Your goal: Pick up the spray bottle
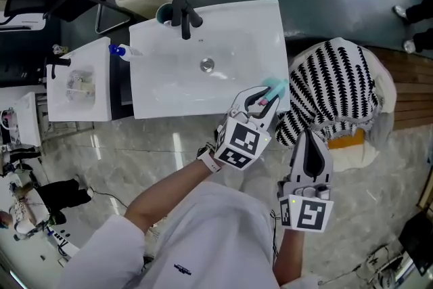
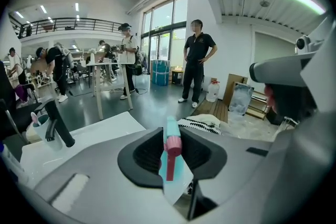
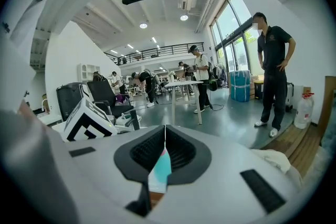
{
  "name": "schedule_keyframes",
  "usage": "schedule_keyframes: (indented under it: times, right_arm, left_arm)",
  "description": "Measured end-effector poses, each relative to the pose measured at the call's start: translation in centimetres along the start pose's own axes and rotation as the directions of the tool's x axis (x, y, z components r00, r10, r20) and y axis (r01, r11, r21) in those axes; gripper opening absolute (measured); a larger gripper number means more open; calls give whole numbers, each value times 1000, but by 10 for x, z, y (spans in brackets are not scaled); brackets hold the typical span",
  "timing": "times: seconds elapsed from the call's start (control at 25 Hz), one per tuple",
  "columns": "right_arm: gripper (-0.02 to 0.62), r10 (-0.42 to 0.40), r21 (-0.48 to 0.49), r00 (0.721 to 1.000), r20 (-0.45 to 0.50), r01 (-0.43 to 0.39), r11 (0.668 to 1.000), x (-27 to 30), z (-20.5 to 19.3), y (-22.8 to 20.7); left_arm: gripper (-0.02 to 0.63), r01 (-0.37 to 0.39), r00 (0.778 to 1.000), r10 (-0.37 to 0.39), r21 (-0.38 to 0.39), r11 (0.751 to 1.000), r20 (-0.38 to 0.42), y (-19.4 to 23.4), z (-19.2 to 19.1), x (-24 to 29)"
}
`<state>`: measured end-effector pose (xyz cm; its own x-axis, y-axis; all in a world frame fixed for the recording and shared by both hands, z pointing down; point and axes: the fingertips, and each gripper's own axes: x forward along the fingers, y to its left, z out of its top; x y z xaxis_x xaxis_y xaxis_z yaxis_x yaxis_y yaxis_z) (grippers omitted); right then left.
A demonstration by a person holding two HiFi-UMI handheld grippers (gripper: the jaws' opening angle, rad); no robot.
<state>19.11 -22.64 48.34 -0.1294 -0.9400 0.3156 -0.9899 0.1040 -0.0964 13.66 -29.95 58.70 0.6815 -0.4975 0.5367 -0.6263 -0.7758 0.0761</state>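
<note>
Left gripper (image 1: 260, 102) at sink (image 1: 155, 95) front-right corner. Jaws closed on spray bottle (image 1: 273, 86), pinching just under its teal head, pink trigger facing the gripper camera. The bottle sits over that corner of the sink; I can't tell whether its base touches the rim.

Right gripper (image 1: 306, 140) off the sink's front-right, jaws together, holding nothing.

Judgement: raise straight up and keep the squeeze off the trigger. The grip is high on the neck, so the body may swing.

- Around: black faucet (image 1: 184, 15) at the sink's back edge, well apart.
- Striped cloth (image 1: 335, 88) just right of the sink, the closest snag.
- 1 blue-capped bottle (image 1: 122, 51) at the sink's left edge.
</note>
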Motion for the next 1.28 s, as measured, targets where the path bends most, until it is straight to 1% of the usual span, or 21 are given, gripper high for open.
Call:
schedule_keyframes:
  times: [0.04, 0.08, 0.4, 0.52, 0.6, 0.8, 0.96, 1.28]
  right_arm:
    - [6, 0, 0, 1000, 1, 0, 1000, 0, 0, 0]
    - [6, 0, 0, 1000, 1, 0, 1000, -1, 1, -1]
    - [6, 0, -5, 1000, 11, 0, 1000, -5, 2, -1]
    - [6, 6, -9, 1000, 16, -6, 1000, -6, 5, 0]
    - [6, 11, -11, 1000, 21, -11, 1000, -6, 6, 2]
    - [5, 47, -23, 998, 35, -46, 999, -3, 13, 18]
    - [5, 94, -31, 994, 52, -93, 995, 0, 19, 36]
    - [6, 175, -75, 982, 65, -170, 983, 0, 35, 75]
  left_arm:
    - [66, -5, 1000, 5, 5, 1000, 0, 0, 0, 0]
    - [63, -9, 1000, 9, 9, 1000, 0, 1, 0, 0]
    - [60, -36, 999, 36, -12, 999, -5, 6, -1, -2]
    - [60, -21, 1000, 21, -50, 999, 0, 7, -4, -5]
    - [60, -25, 1000, 25, -64, 998, 5, 10, -3, -10]
    - [60, -60, 998, 62, -68, 996, 14, 22, -4, -34]
    - [60, -86, 996, 88, -100, 991, 21, 33, -5, -57]
    - [60, -175, 982, 184, -141, 974, 52, 53, -4, -126]
